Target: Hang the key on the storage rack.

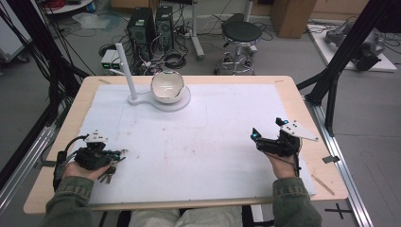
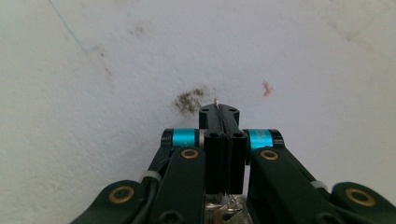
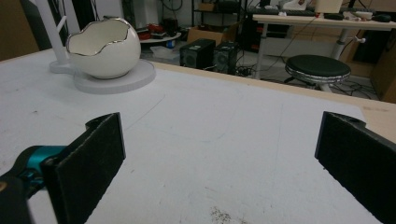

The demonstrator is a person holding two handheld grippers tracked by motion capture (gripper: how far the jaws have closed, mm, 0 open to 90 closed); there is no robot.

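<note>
White matting (image 1: 203,137) covers most of my wooden counter (image 1: 302,101), scuffed and spotted here and there with grey smudges. My left tongs (image 1: 121,152) sit at the near left corner of the mat, low over the surface and pointing toward the middle of the counter, their jaws pressed together on a bunch of keys (image 1: 109,171) that lies under and just behind them, beside my left hand (image 1: 81,170). In the left gripper view the two black jaws of these tongs (image 2: 218,108) meet with no gap, a thin sliver of metal pinched between them and poking out at the tip, while more of the keys (image 2: 227,211) glint below, between the arms of the tongs. A dark smudge (image 2: 189,100) marks the mat just ahead of the tip. My right tongs (image 1: 256,135) rest at the near right side of the mat, well apart from the left ones, pointing up the counter. Their jaws stand wide open with nothing between them, as the right gripper view shows, bare mat (image 3: 224,154) lying in the gap. At the far side stands a white bowl shaped like a cracked eggshell (image 1: 167,86) on a round white base (image 1: 184,100), with a white post (image 1: 124,66) rising just beside it.
</note>
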